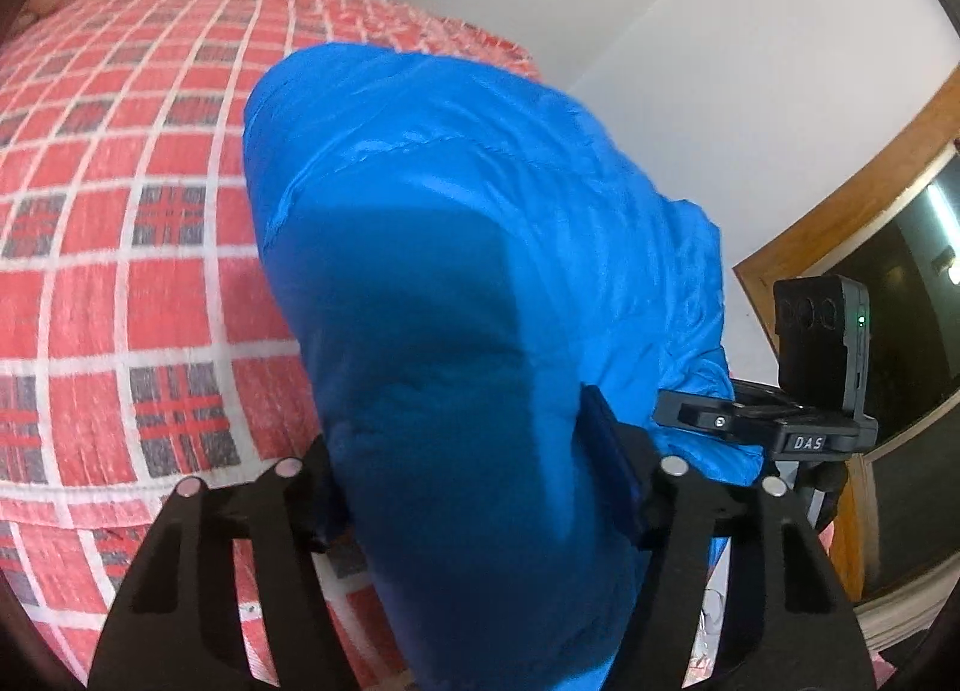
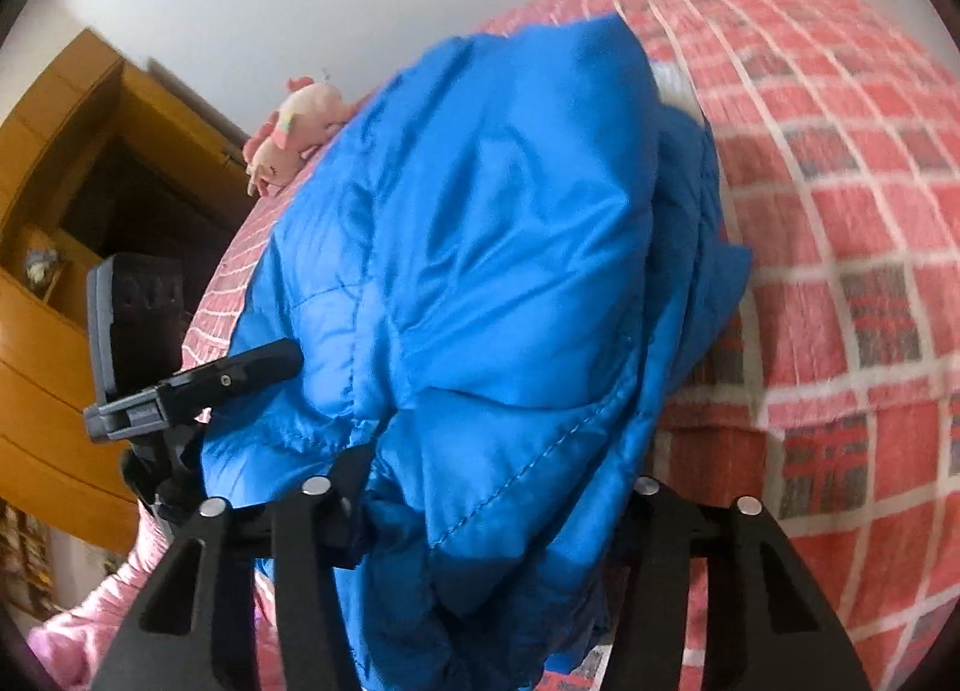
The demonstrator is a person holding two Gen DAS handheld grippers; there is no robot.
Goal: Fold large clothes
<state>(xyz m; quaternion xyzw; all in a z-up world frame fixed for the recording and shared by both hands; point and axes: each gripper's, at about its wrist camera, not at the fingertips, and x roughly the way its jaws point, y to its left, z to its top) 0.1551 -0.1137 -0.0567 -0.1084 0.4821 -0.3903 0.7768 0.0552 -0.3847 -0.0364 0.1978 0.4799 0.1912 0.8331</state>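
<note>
Two grippers each have a bunch of the same blue jacket [image 1: 456,283] between their black fingers. In the left wrist view, the left gripper [image 1: 474,487] is clamped partway, its jaws held apart by the thick padded fabric that fills the gap and drapes down toward the lens (the lower folds sit in deep shadow). To its right the other tool's black camera mount [image 1: 822,343] shows, pressed against the jacket's edge. In the right wrist view, the right gripper [image 2: 486,505] likewise pinches a quilted, stitched fold of the jacket, jaws narrowed onto the cloth rather than fully closed. The left tool's mount [image 2: 138,343] shows at its left, touching the fabric.

Beyond the grippers the jacket bulges up and over the near edge of the bed [image 1: 120,211], which is covered in a red, white and grey checked blanket. A pink plush toy [image 2: 294,127] lies at the bed's far edge, just past the jacket. Behind stand a white wall [image 1: 690,31] and a wooden door frame [image 1: 840,199].
</note>
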